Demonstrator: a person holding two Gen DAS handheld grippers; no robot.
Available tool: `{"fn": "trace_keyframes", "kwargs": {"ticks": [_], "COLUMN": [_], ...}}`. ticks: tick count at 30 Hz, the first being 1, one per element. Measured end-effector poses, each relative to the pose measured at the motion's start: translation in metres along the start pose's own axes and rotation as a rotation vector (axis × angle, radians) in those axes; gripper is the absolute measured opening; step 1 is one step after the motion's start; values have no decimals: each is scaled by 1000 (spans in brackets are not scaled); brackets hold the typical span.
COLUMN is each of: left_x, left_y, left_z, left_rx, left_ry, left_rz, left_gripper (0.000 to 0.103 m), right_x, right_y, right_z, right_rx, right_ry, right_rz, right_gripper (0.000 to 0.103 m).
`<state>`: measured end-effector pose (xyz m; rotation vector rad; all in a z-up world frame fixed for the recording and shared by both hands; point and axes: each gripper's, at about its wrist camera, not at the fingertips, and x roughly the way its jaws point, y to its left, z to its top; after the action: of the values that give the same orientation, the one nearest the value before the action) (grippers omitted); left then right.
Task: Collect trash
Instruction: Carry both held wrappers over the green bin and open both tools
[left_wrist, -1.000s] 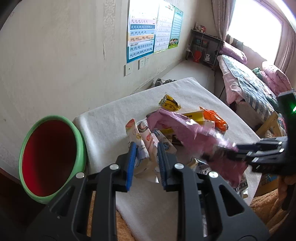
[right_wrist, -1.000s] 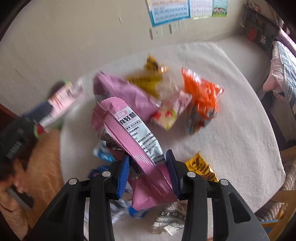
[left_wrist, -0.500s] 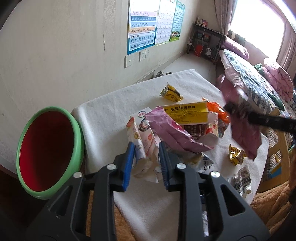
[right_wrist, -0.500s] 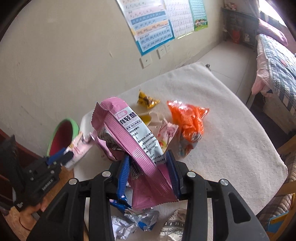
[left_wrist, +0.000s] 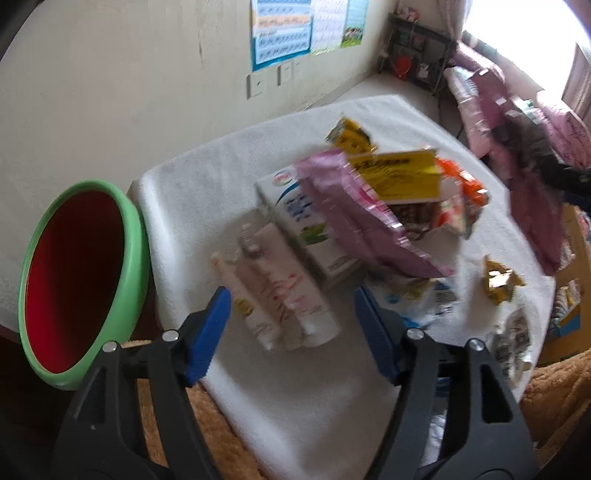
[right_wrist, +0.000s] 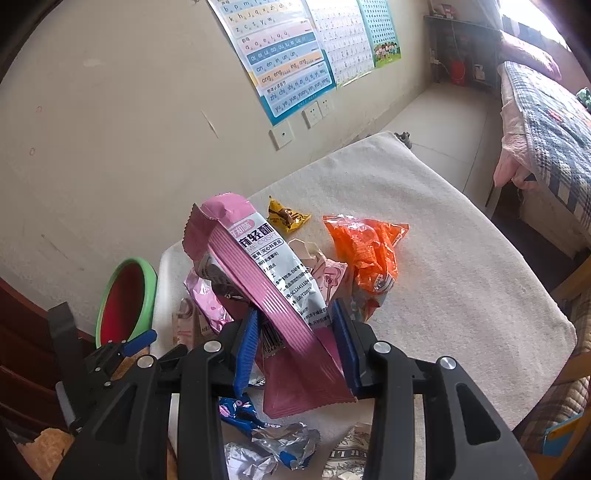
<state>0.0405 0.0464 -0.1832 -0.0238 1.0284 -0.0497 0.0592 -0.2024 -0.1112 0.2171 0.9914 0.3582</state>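
My left gripper (left_wrist: 291, 299) hangs low over the near edge of the white-clothed table (left_wrist: 207, 184), its jaws opening. A blurred pink-and-white drink pack (left_wrist: 280, 295) lies between the blue pads, which do not press on it. The green-rimmed bin (left_wrist: 136, 258) with a red inside stands to its left. My right gripper (right_wrist: 295, 314) is shut on a pink snack bag (right_wrist: 258, 266), held up over the pile. In the left wrist view the right gripper (left_wrist: 569, 181) shows at the right edge.
The cloth holds a white milk carton (left_wrist: 295, 218), a second pink bag (left_wrist: 354, 221), a yellow box (left_wrist: 402, 173), an orange bag (right_wrist: 369, 251), yellow wrappers (right_wrist: 286, 216) and crumpled foil (right_wrist: 273, 439). A wall is behind, a bed (right_wrist: 546, 122) to the right.
The left jaws have spread wide and let go of the pink-and-white pack, and the gripper has sunk toward the cloth. The right gripper has lifted and tilted, still holding the pink bag.
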Motion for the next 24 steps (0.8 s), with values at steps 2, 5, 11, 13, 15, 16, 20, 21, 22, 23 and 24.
{"fn": "trace_keyframes", "kwargs": {"ticks": [2, 5, 11, 13, 15, 16, 20, 21, 22, 23, 24], "left_x": [13, 34, 47, 39, 25, 16, -15, -24, -37, -45, -52], "left_y": [8, 18, 15, 16, 21, 23, 35, 40, 48, 52, 58], "left_z": [-2, -6, -5, -7, -8, -8, 2, 4, 8, 11, 15], "left_rx": [-29, -75, -63, -62, -65, -64, -58, -56, -54, -55, -58], "left_ry": [46, 123, 141, 125, 97, 79, -10, -37, -82, -104, -128], "left_rz": [6, -24, -91, -107, -115, -114, -89, -77, -56, -46, -36], "left_gripper": [67, 67, 39, 37, 36, 36, 36, 36, 36, 36, 36], "right_x": [3, 8, 12, 9, 6, 4, -3, -6, -7, -9, -9], "right_y": [2, 5, 7, 6, 5, 5, 7, 8, 10, 14, 16], "right_z": [-1, -2, -4, -4, -2, -2, 0, -1, -1, -1, -1], "right_rx": [-5, -14, -27, -24, -17, -15, -19, -26, -37, -57, -69], "right_ry": [8, 20, 23, 13, -1, -10, -65, -91, -106, -126, -134], "right_rz": [2, -2, -7, -7, -4, -2, -21, -37, -51, -71, -81], "right_gripper": [38, 38, 38, 38, 38, 38, 38, 38, 38, 38, 38]}}
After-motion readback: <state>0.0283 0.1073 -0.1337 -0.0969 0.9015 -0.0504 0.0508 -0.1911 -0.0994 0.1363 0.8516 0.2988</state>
